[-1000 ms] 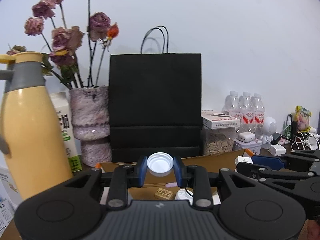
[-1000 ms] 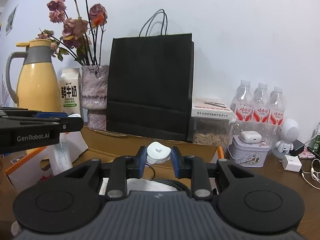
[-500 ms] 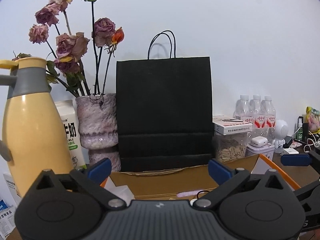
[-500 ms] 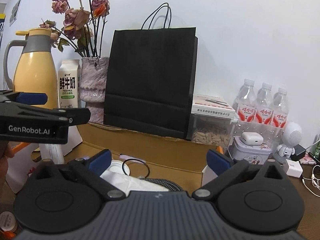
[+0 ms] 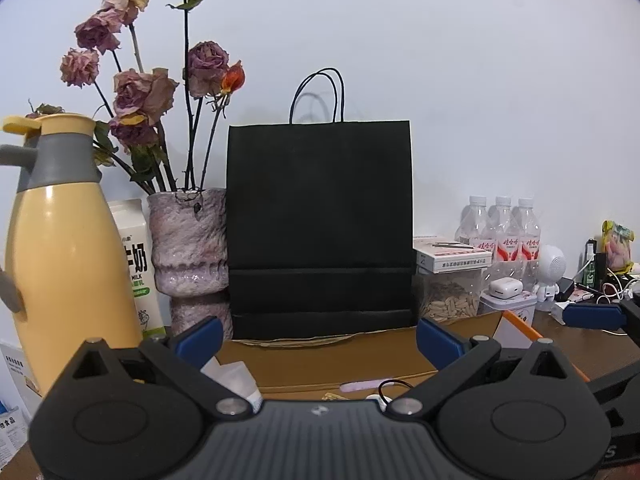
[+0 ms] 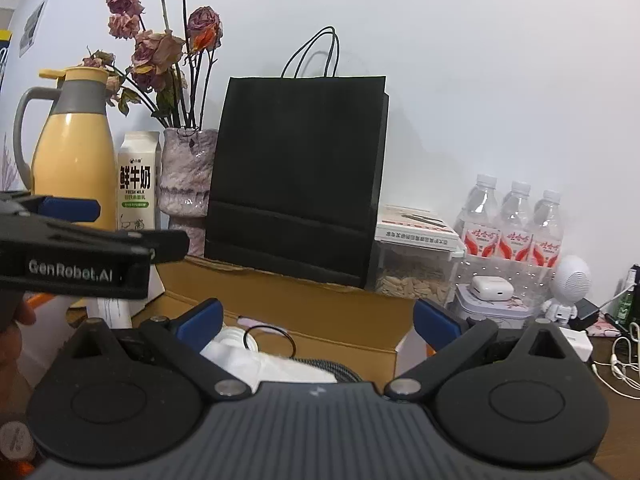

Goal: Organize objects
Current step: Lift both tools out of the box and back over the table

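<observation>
An open cardboard box [image 5: 320,364] lies just ahead of both grippers. My left gripper [image 5: 320,339] is open wide above its near edge, with nothing between the blue pads. My right gripper [image 6: 318,320] is also open and empty over the same box [image 6: 320,308]. Inside the box lie a black hair tie [image 6: 269,343], a white round cap [image 6: 234,335], white tissue [image 6: 272,364] and a pink strip [image 5: 360,386]. The left tool's black arm [image 6: 92,256] crosses the left of the right wrist view. Much of the box floor is hidden behind the gripper bodies.
A tall black paper bag [image 5: 320,224] stands right behind the box. To its left are a vase of dried roses [image 5: 188,248], a milk carton [image 5: 134,264] and a yellow thermos [image 5: 68,268]. Water bottles [image 6: 516,224], a seed jar [image 6: 412,280], an earbud case [image 6: 490,286] and cables crowd the right.
Both grippers went from shut to wide open. The white cap is gone from the left jaws and the white capped piece from the right jaws. Both views have lifted slightly.
</observation>
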The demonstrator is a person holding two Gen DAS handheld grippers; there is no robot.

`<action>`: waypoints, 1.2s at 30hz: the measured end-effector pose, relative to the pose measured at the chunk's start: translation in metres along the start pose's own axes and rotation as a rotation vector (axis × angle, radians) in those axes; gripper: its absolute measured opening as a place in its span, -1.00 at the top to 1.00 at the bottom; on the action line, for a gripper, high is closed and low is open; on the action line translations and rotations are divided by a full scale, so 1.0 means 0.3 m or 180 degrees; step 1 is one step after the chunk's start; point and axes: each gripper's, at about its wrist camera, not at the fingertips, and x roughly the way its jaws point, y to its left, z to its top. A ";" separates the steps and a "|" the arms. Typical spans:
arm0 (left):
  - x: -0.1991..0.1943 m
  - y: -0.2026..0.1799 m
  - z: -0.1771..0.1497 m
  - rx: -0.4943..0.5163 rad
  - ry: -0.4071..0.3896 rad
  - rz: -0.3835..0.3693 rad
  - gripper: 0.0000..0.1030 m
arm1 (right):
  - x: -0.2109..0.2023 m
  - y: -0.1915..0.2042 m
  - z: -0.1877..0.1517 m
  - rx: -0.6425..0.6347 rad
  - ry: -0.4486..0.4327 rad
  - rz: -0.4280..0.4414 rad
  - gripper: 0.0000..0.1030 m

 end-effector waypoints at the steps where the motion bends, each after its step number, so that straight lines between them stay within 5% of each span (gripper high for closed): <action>1: -0.009 -0.004 -0.002 0.0015 -0.0005 0.0013 -1.00 | -0.014 0.000 -0.003 -0.0006 -0.0009 -0.0003 -1.00; 19: -0.268 0.023 -0.099 -0.0084 0.0109 0.0156 -1.00 | -0.256 -0.003 -0.106 0.0152 0.0042 -0.0224 -1.00; 30: -0.382 0.050 -0.160 -0.0100 0.0288 0.0304 -1.00 | -0.324 0.023 -0.180 0.0053 0.0420 -0.0150 -1.00; 36: -0.397 0.074 -0.203 -0.0011 0.0596 0.0315 -1.00 | -0.320 0.038 -0.244 0.0002 0.0813 -0.0278 -1.00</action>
